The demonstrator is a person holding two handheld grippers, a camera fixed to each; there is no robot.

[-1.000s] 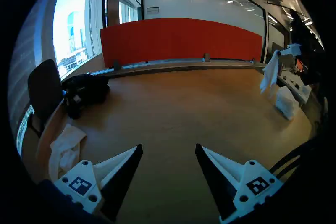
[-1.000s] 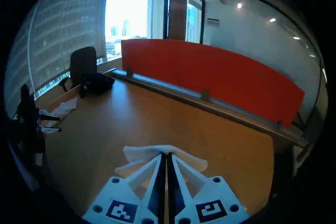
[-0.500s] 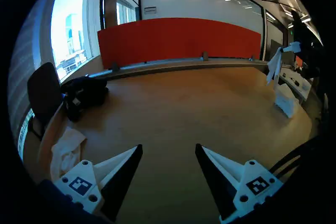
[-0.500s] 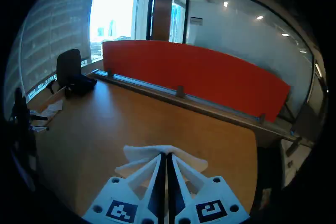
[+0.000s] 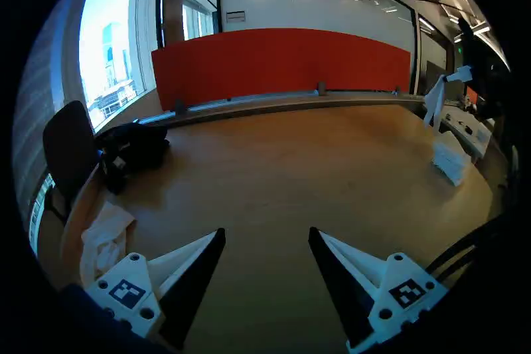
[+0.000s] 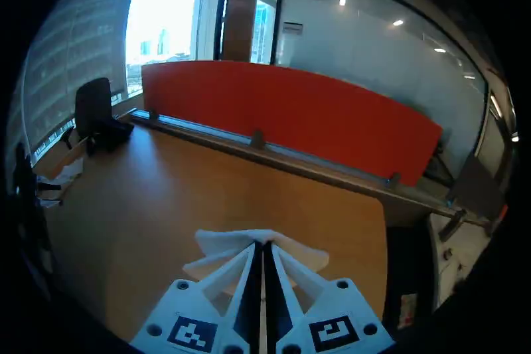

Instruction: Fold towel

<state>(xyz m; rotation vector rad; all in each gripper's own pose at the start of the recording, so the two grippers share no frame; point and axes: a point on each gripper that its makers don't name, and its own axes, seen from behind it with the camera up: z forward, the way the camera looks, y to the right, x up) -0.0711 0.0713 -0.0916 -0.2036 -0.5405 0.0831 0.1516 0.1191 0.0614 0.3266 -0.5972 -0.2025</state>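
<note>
Left gripper view: the left gripper (image 5: pixel 265 231) sits at 6 o'clock, its white plastic fingers with black inner faces spread wide and nothing between them. Below it runs a smooth, glossy orange-brown wood table (image 5: pixel 285 161). A matte red partition (image 5: pixel 285 58) stands at 12 o'clock along the far edge. A black chair (image 5: pixel 66 148) is at 9 o'clock, with a lumpy black bag (image 5: pixel 136 147) on the table just beside it. A crumpled white cloth (image 5: pixel 103 241) lies at 8 o'clock. A squared folded stack (image 5: pixel 451 161) of white fabric lies at 3 o'clock. The towel (image 5: pixel 435 98) is at 2 o'clock, white, limp and hanging long, held up off the table by the right gripper (image 5: pixel 461 75) above the stack. Compared with a second ago it looks smaller and higher, and the stack sits nearer the edge.

Right gripper view: the right gripper (image 6: pixel 263 244) is at 6 o'clock, fingers pressed together and pinching the towel (image 6: pixel 219 242). The soft white fabric fans out in a wedge on both sides of the tips. The wood table (image 6: pixel 166 201) is underneath and the partition (image 6: pixel 299 115) is at 12 o'clock. The chair (image 6: pixel 91 105) has slid out toward 9 o'clock, and the table's end at 3 o'clock has swung further in. The pinch is unchanged.
</note>
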